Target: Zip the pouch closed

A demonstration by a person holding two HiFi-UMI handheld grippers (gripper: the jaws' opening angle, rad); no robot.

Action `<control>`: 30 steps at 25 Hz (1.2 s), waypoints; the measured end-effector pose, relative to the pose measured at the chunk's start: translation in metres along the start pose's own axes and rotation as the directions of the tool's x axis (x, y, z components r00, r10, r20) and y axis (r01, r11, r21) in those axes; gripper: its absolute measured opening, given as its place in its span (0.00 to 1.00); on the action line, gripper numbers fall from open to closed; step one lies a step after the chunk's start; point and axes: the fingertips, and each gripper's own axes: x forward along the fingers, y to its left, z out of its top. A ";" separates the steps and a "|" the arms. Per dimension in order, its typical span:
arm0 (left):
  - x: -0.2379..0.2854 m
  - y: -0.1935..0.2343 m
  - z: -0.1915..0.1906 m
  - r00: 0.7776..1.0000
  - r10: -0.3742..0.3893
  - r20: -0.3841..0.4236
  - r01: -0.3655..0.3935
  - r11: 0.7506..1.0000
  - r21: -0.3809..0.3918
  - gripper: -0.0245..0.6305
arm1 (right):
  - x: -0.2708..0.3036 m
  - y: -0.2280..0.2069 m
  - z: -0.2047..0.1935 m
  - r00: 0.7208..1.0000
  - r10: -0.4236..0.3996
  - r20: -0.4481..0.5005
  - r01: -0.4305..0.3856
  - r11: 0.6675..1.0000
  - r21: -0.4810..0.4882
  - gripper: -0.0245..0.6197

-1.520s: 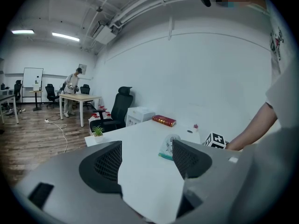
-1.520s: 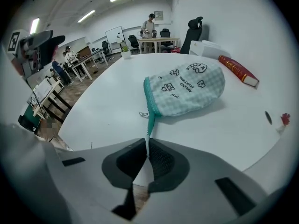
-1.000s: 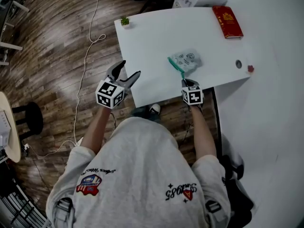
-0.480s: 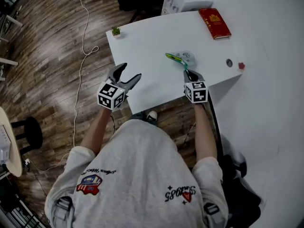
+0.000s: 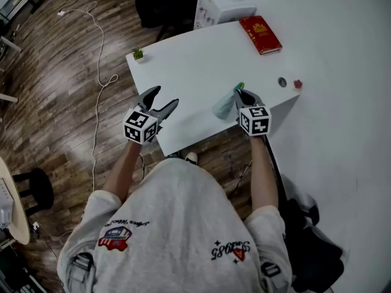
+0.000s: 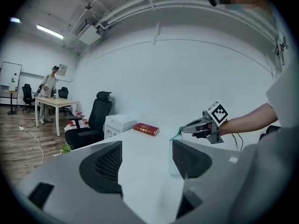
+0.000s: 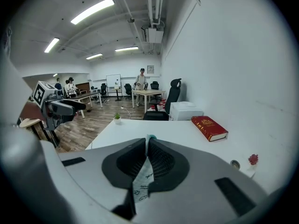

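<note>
1. R gripper [image 5: 239, 92] jaws clamped on pouch [image 5: 224, 105] top edge; pouch dangles just below them.
2. L gripper [image 5: 165, 97] jaws apart, empty, well clear of pouch.
3. Pouch prob. light, floppy; best held taut at zip end.

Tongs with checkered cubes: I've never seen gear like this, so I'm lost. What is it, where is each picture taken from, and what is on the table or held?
No robot: a person holds tongs in each hand; the cubes are part of them. One picture comes from a camera on the person's head, looking down; the other two from cameras riding on each pair of tongs. The left tongs are open and empty. The right tongs are shut on the top of a pale pouch, which hangs over the white table. On the table lie a red book and a small plant.
</note>
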 end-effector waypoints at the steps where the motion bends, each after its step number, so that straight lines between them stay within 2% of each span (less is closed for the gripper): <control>1: 0.003 -0.002 0.002 1.000 -0.009 0.002 0.009 1.000 0.000 0.53 | -0.005 0.002 0.002 1.000 0.009 0.011 -0.009 1.000 0.010 0.06; 5: 0.018 -0.010 0.011 0.999 -0.046 0.013 0.046 0.999 0.000 0.53 | -0.025 0.006 0.015 0.997 0.041 0.071 -0.045 0.997 0.056 0.06; 14: 0.040 -0.029 0.034 0.993 -0.107 0.042 0.107 0.994 0.014 0.53 | -0.060 0.000 0.055 0.985 0.051 0.166 -0.052 0.999 0.002 0.06; 23: 0.051 -0.046 0.052 0.983 -0.171 0.060 0.171 0.985 0.012 0.53 | -0.087 -0.006 0.060 0.980 0.096 0.173 -0.092 0.995 -0.032 0.06; 30: 0.064 -0.069 0.052 0.961 -0.274 0.047 0.275 0.961 -0.017 0.53 | -0.102 0.010 0.057 0.974 0.161 0.161 -0.149 0.985 -0.082 0.06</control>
